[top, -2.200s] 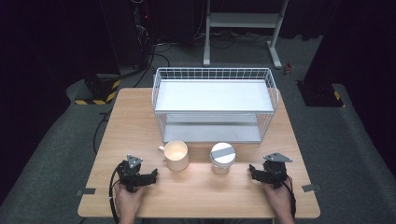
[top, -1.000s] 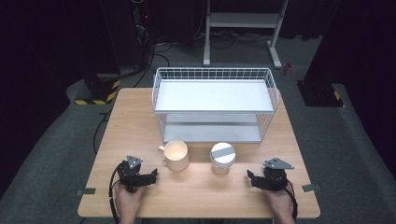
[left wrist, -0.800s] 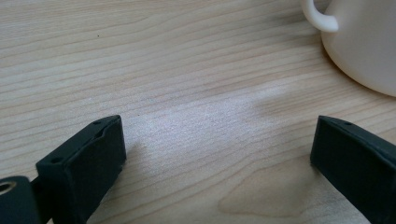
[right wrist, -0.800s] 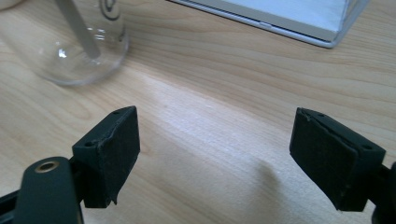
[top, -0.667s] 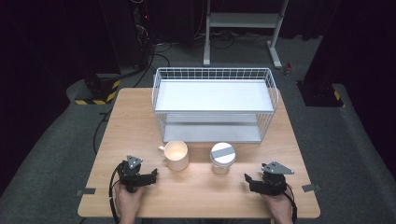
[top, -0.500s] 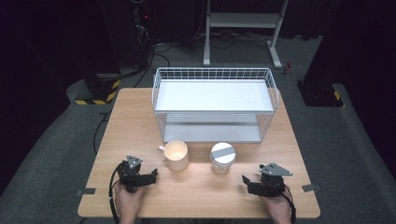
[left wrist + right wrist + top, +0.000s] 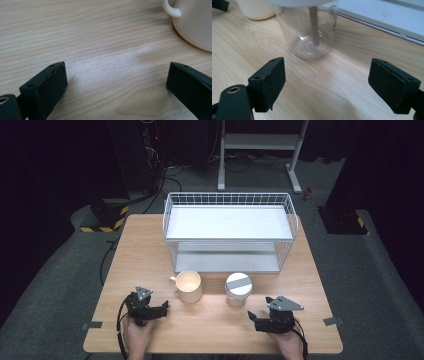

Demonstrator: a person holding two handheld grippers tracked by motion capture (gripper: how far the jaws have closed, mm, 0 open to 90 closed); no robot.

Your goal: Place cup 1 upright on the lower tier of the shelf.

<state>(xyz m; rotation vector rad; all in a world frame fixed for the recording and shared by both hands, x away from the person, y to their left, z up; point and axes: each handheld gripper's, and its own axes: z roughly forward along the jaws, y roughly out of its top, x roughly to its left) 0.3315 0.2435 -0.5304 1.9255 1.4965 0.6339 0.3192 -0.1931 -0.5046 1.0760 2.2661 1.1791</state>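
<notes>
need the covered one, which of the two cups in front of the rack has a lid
The clear jar on the right, capped by a white lid; the cream mug beside it is open.

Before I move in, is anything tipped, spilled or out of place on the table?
Nothing stands out: the mug and lidded glass jar stand upright before the wire rack, and the tabletop looks dry.

Left gripper view: mug (image 7: 193,23) cut off at top and right edges, rim out of frame. Right gripper view: jar (image 7: 308,27) lid cropped by top edge; mug behind jar mostly cut off, handle hidden.
</notes>
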